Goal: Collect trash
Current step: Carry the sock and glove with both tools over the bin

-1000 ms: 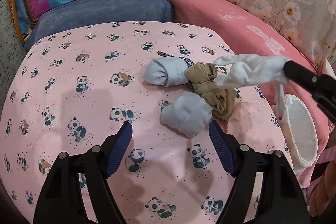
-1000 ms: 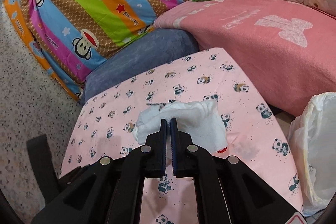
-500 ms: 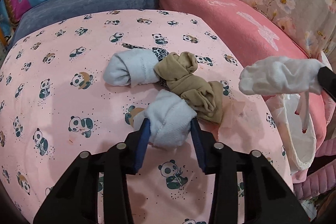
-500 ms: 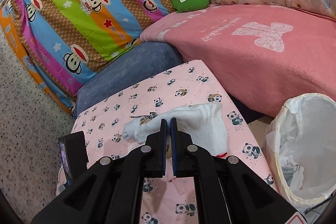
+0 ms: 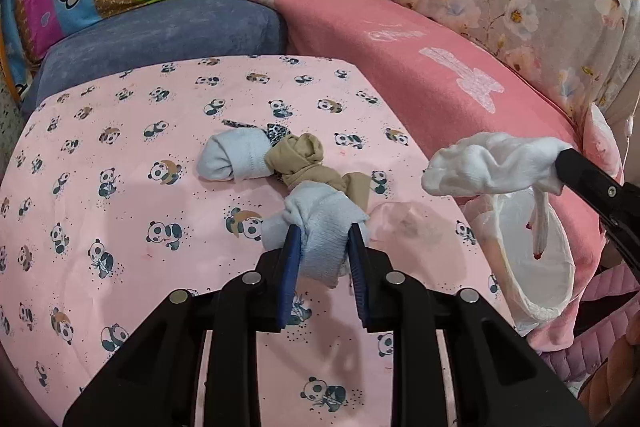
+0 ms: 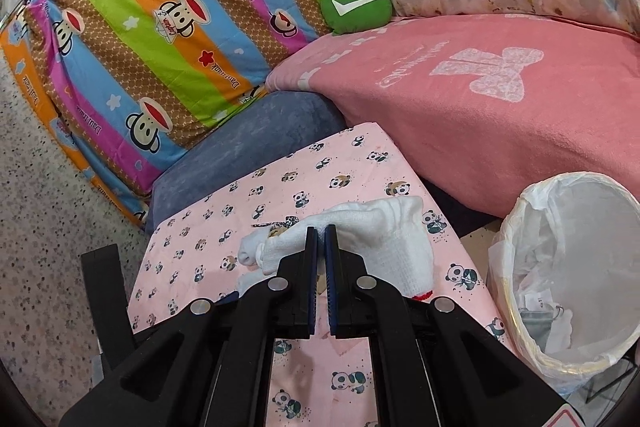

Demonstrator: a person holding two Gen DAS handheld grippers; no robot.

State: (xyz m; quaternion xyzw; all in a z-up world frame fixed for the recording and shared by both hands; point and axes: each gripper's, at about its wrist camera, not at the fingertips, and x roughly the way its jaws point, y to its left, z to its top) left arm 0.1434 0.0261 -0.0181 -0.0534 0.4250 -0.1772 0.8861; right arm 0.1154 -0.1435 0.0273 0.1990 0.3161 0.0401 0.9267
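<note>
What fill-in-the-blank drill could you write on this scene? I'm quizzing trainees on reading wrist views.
1. The left tool is clamped on a light ____ sock.
2. The right tool holds a ____ sock.
3. The tan stocking lies on a pink cloth printed with ____.
4. The bin is lined with a ____ bag.

Missing words: blue; white; pandas; white

Left tool (image 5: pixel 322 237) just clamped, right tool (image 6: pixel 321 233) clamped

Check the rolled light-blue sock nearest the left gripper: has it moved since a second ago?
Yes. The rolled light-blue sock has come off the pink panda-print cloth, clamped in the left gripper, whose jaws have just been closing on it.
</note>
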